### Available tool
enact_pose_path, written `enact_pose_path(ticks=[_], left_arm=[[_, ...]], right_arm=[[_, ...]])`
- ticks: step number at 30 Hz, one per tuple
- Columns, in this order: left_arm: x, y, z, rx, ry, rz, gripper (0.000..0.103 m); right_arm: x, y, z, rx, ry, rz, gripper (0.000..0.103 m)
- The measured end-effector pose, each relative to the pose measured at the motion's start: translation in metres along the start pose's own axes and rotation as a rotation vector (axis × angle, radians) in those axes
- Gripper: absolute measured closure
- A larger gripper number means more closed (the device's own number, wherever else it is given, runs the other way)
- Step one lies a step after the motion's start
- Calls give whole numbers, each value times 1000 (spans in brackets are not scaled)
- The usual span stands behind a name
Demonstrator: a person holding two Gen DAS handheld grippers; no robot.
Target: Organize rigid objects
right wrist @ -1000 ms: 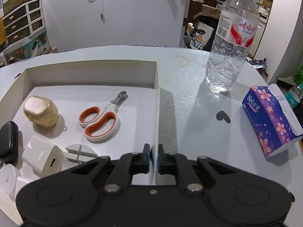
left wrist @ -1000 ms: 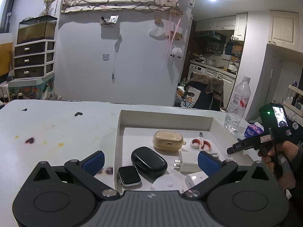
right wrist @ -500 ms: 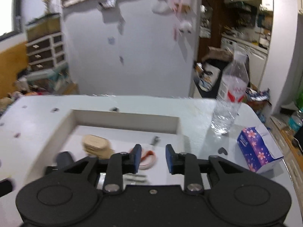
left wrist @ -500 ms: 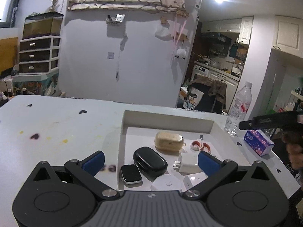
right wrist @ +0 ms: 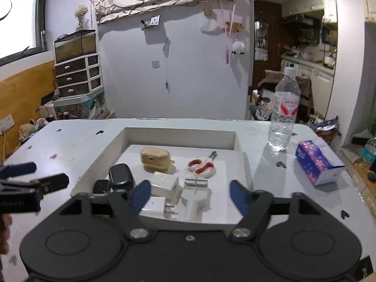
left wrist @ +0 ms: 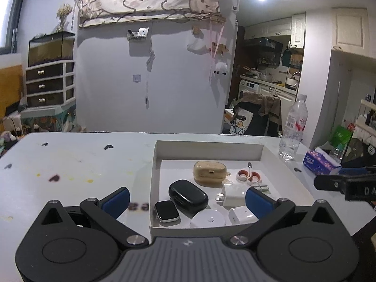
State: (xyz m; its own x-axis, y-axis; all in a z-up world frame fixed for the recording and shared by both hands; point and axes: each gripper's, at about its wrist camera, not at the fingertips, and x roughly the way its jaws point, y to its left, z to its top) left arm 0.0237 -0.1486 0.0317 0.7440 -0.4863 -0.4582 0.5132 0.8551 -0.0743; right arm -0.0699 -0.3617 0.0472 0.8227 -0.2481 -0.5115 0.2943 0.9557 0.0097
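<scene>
A white tray (left wrist: 155, 164) (right wrist: 239, 148) on the table holds a tan earbud case (left wrist: 209, 172) (right wrist: 155, 158), a black case (left wrist: 188, 195) (right wrist: 121, 176), a smartwatch (left wrist: 166, 211) (right wrist: 101, 186), orange-handled scissors (left wrist: 249, 176) (right wrist: 202, 166), white chargers (left wrist: 232, 193) (right wrist: 168, 185) and a white round puck (left wrist: 208, 219). My left gripper (left wrist: 186, 199) is open and empty, held back above the tray's near edge. My right gripper (right wrist: 191, 195) is open and empty, above the tray's near right part. Each gripper shows at the edge of the other's view.
A water bottle (left wrist: 293, 127) (right wrist: 284, 112) and a purple tissue box (left wrist: 320, 162) (right wrist: 317, 163) stand on the table right of the tray. The white table (left wrist: 70, 164) has small dark and yellow marks on its left part. Walls, drawers and a kitchen lie beyond.
My right gripper has opened from shut and pulled up and back from the tray's right wall. My left gripper has risen and drawn back a little, still open.
</scene>
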Motion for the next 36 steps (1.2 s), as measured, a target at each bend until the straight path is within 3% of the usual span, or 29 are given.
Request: enact_pose_path(ticks=[9,36], left_arm=[[-1,-10,-13,45,10,60,0],[1,-12,-19,34,25,71,0]], right_arm=[[-3,-7,-23,14,-12,-56,8],[-6,-13,-30,36,-5,-77,8]])
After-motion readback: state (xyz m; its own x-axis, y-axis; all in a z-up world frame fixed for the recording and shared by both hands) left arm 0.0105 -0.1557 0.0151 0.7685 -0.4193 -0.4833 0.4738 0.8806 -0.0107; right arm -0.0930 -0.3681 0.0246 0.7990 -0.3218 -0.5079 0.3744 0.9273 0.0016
